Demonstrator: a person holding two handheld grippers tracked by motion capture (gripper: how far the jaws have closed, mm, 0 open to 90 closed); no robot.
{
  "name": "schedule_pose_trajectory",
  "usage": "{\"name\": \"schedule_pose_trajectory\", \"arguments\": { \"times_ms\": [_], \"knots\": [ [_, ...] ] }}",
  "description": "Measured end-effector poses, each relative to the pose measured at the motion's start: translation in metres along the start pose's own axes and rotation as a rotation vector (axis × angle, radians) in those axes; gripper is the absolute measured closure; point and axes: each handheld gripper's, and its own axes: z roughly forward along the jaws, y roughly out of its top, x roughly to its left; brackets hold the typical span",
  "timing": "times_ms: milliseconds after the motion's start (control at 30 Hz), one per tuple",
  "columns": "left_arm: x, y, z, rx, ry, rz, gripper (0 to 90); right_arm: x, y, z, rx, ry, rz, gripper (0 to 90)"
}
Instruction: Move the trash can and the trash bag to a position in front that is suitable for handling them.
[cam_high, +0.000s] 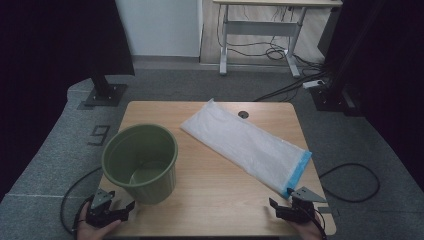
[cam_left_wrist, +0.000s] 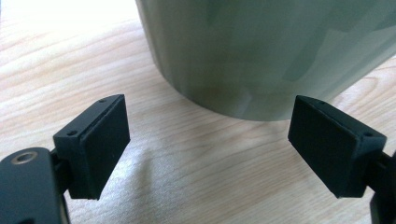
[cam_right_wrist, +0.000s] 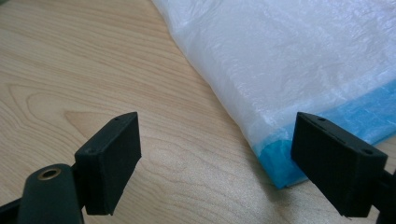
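At the worktop's near edge, the left gripper gapes beside the green bin; the right gripper, jaws apart, faces the white bag's blue end at the near right corner.

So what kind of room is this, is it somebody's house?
Probably not a house: it looks like a lab or workroom set up for recording. A small wooden table stands on grey carpet between dark curtains, with cables trailing under a desk behind, and a green bin and white bag laid out.
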Motion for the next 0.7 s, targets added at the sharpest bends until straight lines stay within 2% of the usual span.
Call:
{"name": "schedule_pose_trajectory", "arguments": {
  "times_ms": [100, 133, 233, 400, 467, 600, 700],
  "knots": [
    [0.001, 0.000, -0.001, -0.008, -0.005, 0.000, 11.8, -0.001, 0.000, -0.003, -0.014, 0.001, -0.003, 18.4],
    [0.001, 0.000, -0.002, -0.032, -0.016, -0.002, 11.9, -0.002, 0.000, -0.004, -0.017, 0.008, -0.004, 19.7],
    [0.002, 0.001, -0.004, -0.048, -0.023, 0.002, 12.4, -0.003, 0.000, -0.006, -0.019, 0.019, -0.008, 19.8],
    [0.006, -0.002, -0.008, -0.061, -0.070, 0.026, 11.9, -0.002, 0.001, -0.008, -0.029, 0.036, -0.007, 19.1],
    [0.011, -0.007, -0.010, -0.067, -0.088, 0.007, 12.1, -0.001, 0.002, -0.008, -0.031, 0.032, -0.012, 19.1],
    [0.020, -0.010, -0.015, -0.081, -0.093, -0.017, 12.4, 0.004, 0.005, -0.013, -0.051, 0.052, -0.029, 19.1],
    [0.024, -0.006, -0.022, -0.130, -0.117, -0.031, 12.4, 0.003, 0.004, -0.014, -0.055, 0.060, -0.024, 19.1]
  ]
}}
